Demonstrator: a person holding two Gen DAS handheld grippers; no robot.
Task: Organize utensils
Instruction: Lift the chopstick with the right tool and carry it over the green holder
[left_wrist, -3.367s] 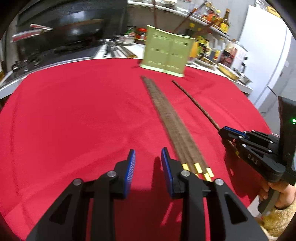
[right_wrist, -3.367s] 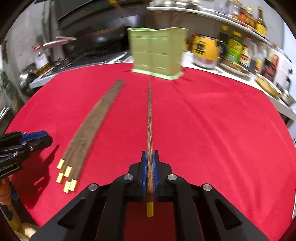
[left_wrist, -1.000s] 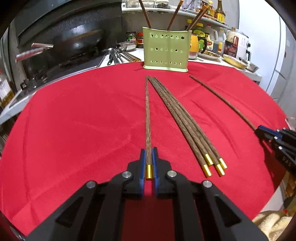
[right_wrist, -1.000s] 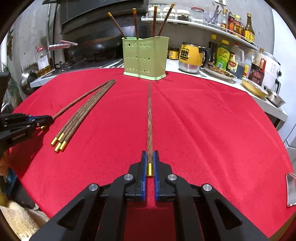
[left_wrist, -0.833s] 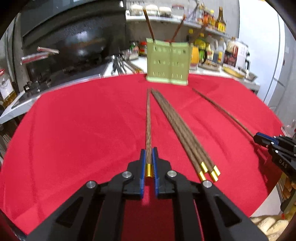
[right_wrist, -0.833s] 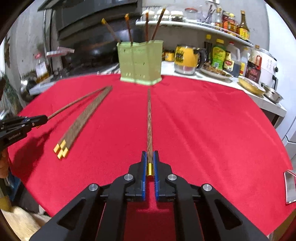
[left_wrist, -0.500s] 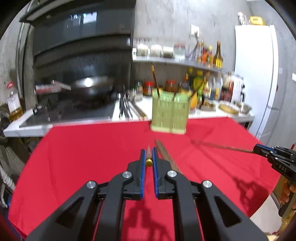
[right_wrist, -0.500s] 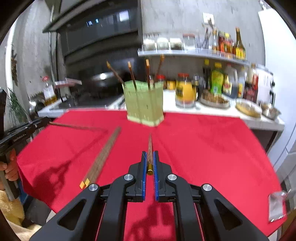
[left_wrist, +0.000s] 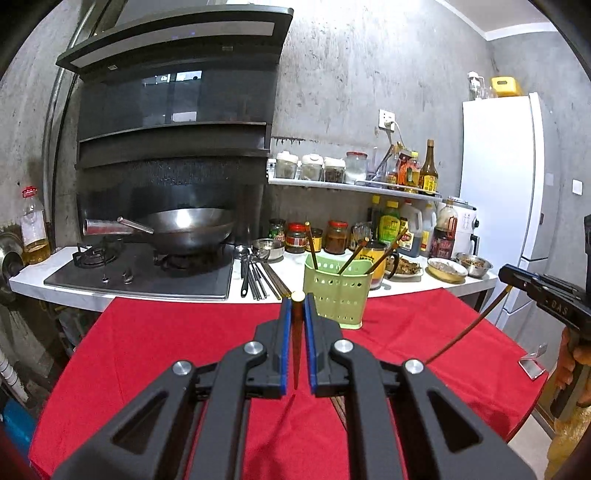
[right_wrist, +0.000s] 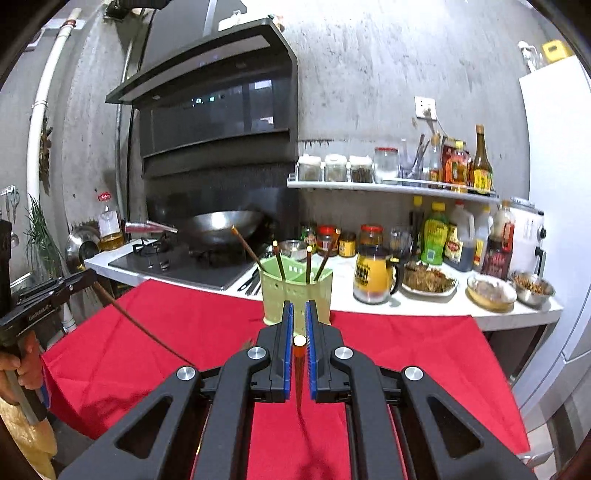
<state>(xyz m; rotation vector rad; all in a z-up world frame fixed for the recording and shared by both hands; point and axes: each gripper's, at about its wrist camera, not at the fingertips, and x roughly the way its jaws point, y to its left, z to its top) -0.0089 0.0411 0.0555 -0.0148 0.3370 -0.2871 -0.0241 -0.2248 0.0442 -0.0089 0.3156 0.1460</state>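
Observation:
My left gripper (left_wrist: 296, 301) is shut on a brown chopstick (left_wrist: 296, 339) with a gold cap, held nearly upright with its tip hanging down above the red cloth (left_wrist: 155, 354). My right gripper (right_wrist: 297, 310) is shut on another gold-capped chopstick (right_wrist: 298, 373), also hanging tip down. The green perforated holder (left_wrist: 337, 291) stands at the cloth's far edge with several chopsticks in it; it also shows in the right wrist view (right_wrist: 291, 291). Each view shows the other gripper (left_wrist: 543, 295) (right_wrist: 51, 291) at the side with its chopstick. The chopsticks left on the cloth are hidden behind the grippers.
Behind the table runs a white counter (left_wrist: 48, 284) with a gas stove and wok (left_wrist: 192, 225), loose utensils (left_wrist: 258, 277), a yellow mug (right_wrist: 373, 275), jars, bottles and food bowls (right_wrist: 491, 290). A white fridge (left_wrist: 506, 206) stands at right.
Both grippers have lifted their chopsticks off the cloth and tilted up, so the sticks now hang tip down. The views rose from the tabletop to the counter and wall.

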